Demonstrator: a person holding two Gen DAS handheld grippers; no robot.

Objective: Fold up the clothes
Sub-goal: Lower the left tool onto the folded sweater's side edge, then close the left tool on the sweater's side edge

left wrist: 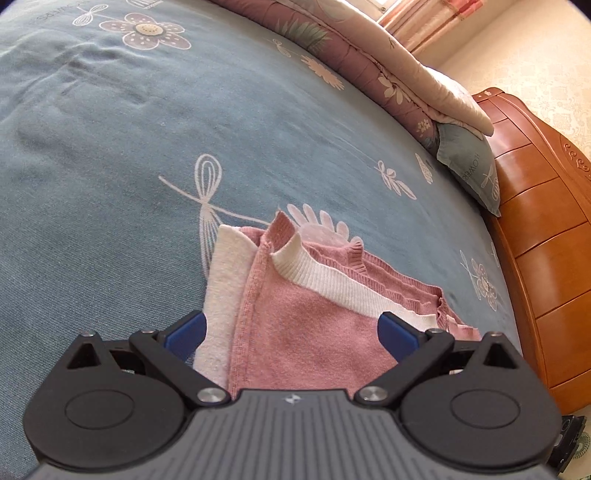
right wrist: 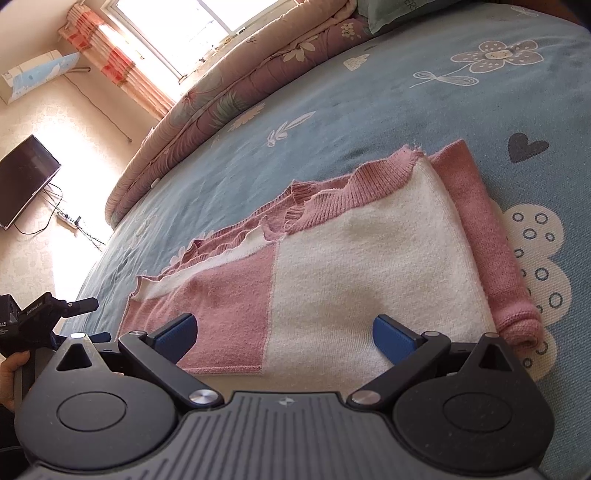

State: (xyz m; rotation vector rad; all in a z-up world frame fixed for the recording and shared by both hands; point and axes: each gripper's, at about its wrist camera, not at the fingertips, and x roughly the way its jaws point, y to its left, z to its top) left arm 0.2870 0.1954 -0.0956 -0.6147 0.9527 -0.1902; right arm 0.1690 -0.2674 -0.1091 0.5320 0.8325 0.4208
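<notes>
Pink-and-white knit sweater (right wrist: 332, 258) lies on the bed (right wrist: 406, 110), already folded into a flat rectangle w/ sleeves tucked in, prob. so one more fold halves it. Left tool (left wrist: 291, 332) and right tool (right wrist: 284, 332) hover at its near edge, both spread wide, nothing held, likely lining up for hem corners. Blue floral sheet; rolled quilt (right wrist: 221, 96) beyond; wooden headboard (left wrist: 535, 221), window (right wrist: 177, 29), wall TV (right wrist: 26, 177).

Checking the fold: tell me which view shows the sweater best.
The right wrist view: the sweater lies folded, pink and white panels and rolled side in sight. The left wrist view shows only one end of the sweater, partly behind the left gripper.
</notes>
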